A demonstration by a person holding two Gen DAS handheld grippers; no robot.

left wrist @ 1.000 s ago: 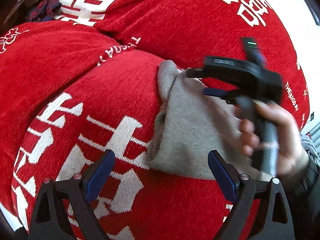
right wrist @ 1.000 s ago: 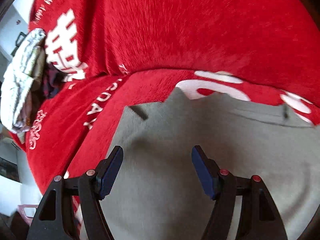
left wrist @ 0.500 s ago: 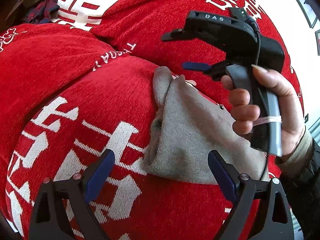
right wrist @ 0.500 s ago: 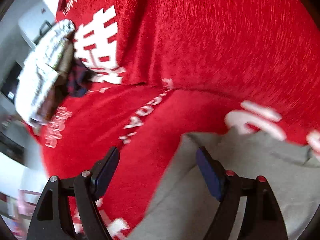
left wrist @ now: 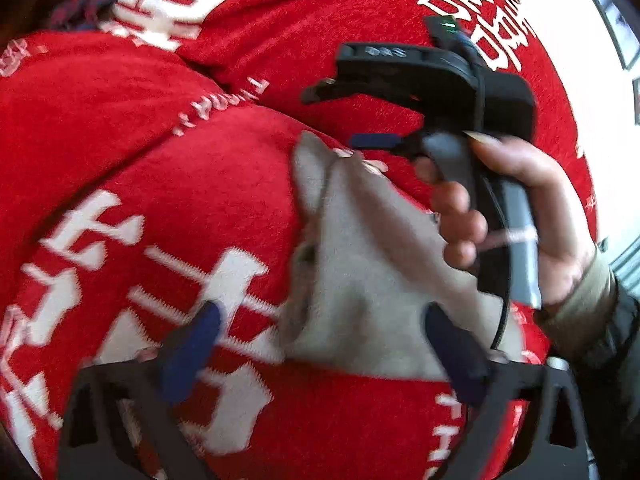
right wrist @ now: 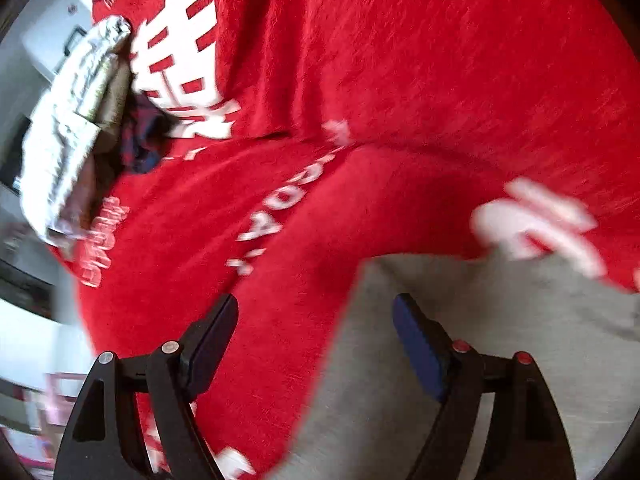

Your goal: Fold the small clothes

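A small grey garment [left wrist: 360,272] lies folded on a red blanket [left wrist: 160,160] with white characters. My left gripper [left wrist: 320,314] hovers over the garment's near edge. Its jaws are opening, and the cloth lies under them without either pad pressing on it. A person's hand [left wrist: 520,216] holds my right gripper [left wrist: 340,118] above the garment's far corner. In the right wrist view, my right gripper [right wrist: 316,304] stands open over the grey garment's [right wrist: 480,340] left edge, with nothing pinched.
The red blanket [right wrist: 400,80] lies in soft humps over the whole surface. A crinkled silver bundle [right wrist: 68,128] and a dark plaid cloth [right wrist: 140,136] sit at its far left edge. The plaid cloth [left wrist: 80,8] also shows at the top left in the left wrist view.
My right gripper has risen off the grey garment and shifted toward its left edge, with its jaws a little wider. My left gripper's jaws have spread slightly. The garment stays put.
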